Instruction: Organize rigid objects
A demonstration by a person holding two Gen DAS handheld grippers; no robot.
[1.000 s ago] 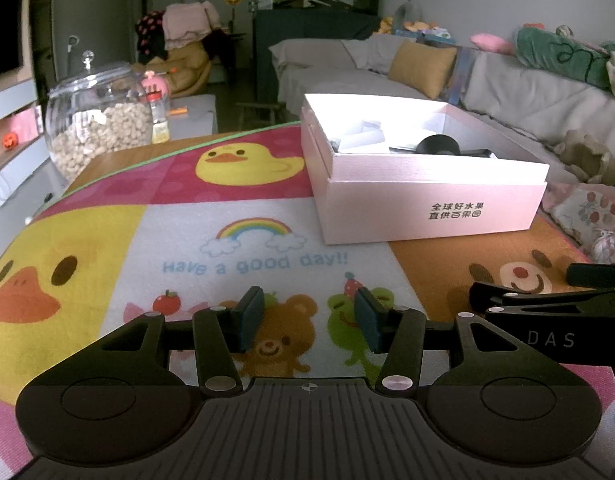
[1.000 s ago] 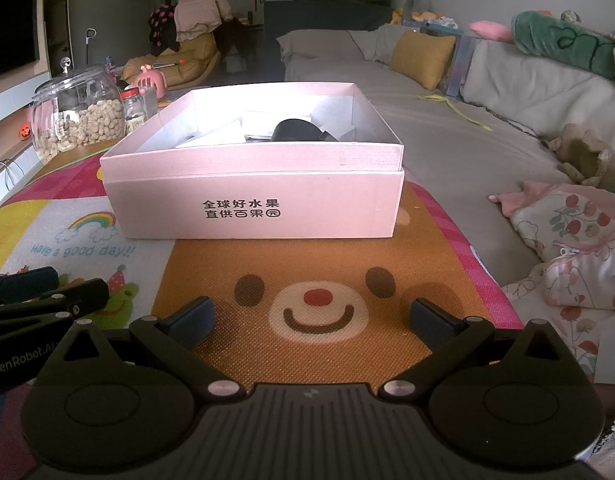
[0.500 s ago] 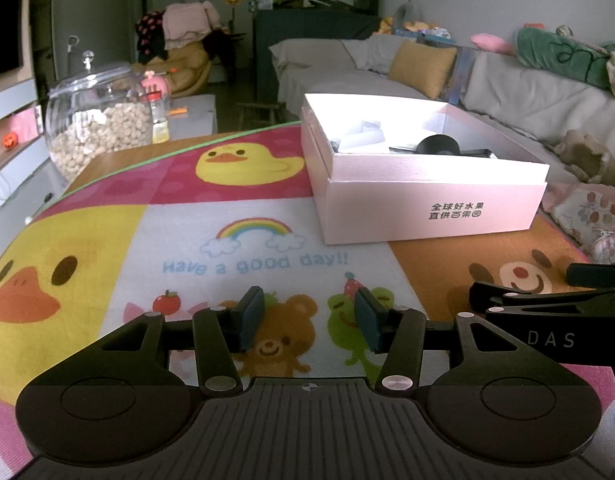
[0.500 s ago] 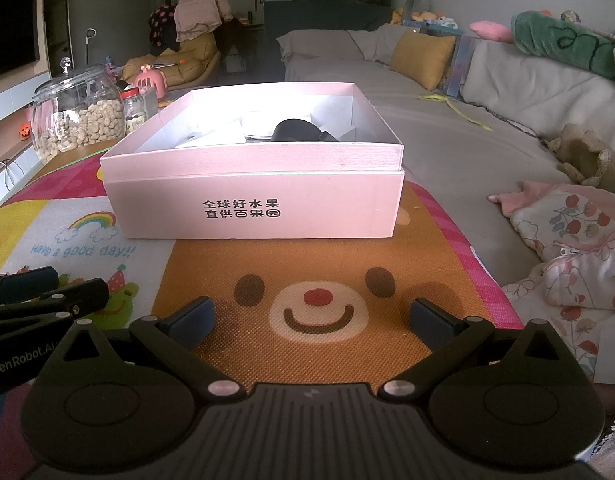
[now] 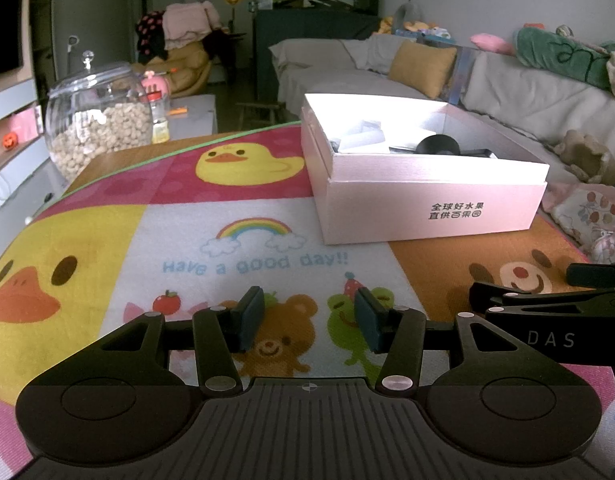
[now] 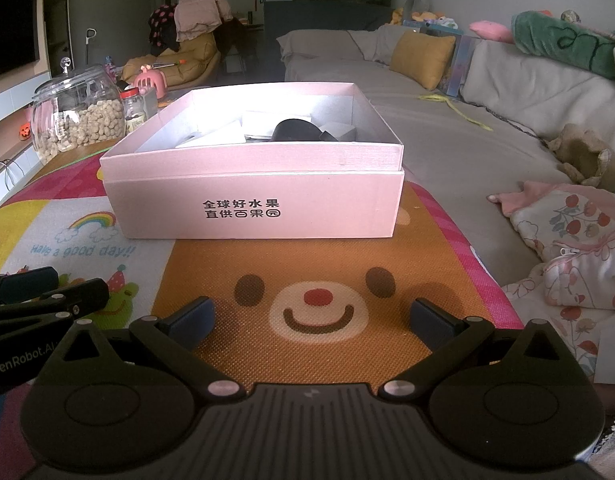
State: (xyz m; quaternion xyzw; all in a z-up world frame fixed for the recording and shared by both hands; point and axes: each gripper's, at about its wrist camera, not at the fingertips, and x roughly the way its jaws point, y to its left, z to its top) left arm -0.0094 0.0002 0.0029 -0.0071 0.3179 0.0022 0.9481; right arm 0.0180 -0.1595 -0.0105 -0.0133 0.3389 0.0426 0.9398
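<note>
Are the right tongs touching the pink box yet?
Apart. In the right wrist view, the right tongs stand open and empty, with a broad strip of bear-print mat showing between their tips and the pink box.

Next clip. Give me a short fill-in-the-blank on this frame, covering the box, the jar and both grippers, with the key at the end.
1. The pink box on the cartoon mat has no ____ on it, so its contents show.
2. The glass jar is filled with ____.
3. Both the left gripper and the right gripper have their jaws ____, with nothing between them.
4. The animal face printed on the mat right before the right gripper is a ____.

Missing words: lid; peanuts; open; bear
</note>
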